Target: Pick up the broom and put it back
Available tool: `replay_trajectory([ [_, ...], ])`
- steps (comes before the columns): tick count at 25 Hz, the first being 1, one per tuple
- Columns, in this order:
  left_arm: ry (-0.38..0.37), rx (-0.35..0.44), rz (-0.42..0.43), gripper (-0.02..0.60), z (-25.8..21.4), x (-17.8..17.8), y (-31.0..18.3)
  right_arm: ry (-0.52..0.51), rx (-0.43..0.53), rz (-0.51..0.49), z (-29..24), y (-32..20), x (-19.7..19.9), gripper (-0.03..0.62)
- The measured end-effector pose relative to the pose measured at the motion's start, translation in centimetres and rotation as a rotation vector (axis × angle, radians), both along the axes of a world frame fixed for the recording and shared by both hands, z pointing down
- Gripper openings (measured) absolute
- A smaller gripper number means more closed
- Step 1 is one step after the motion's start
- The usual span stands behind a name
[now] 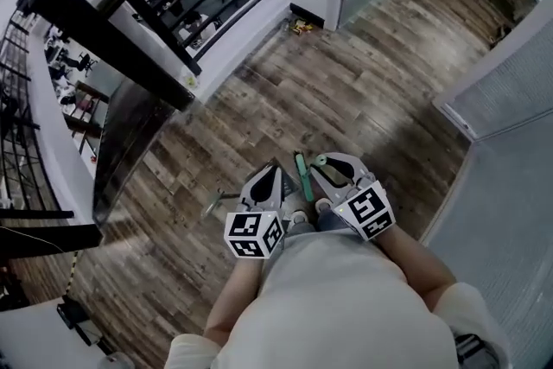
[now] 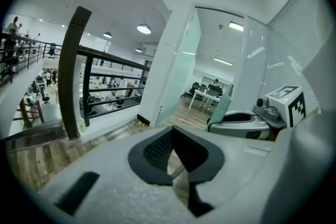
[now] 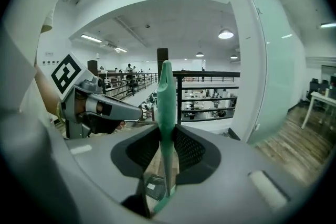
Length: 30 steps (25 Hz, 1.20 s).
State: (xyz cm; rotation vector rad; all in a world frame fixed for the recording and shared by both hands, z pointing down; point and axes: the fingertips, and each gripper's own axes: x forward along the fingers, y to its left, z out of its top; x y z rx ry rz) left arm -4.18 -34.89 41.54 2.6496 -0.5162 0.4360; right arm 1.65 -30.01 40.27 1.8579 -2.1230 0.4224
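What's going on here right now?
A person stands on the wood floor beside a railing, holding both tools close together in front of them. The right tool is clamped on a green handle, which stands upright between its pads. The left tool looks closed on a thin grey rod. The broom's head isn't visible.

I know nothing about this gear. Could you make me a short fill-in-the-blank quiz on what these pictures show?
1. The right tongs grip a handle coloured ____.
2. The left tongs are shut on a rod much ____ than that handle.
3. The floor is laid with ____ planks.

Missing words: green; thinner; wooden.
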Motion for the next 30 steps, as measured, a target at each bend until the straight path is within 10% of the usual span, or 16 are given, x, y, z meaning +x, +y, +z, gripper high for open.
replay_trajectory([
  [30,-0.012,-0.009,0.565,0.006,2.0,7.4,10.4,-0.035,-0.019,0.645,1.7,15.4,5.4,0.098],
])
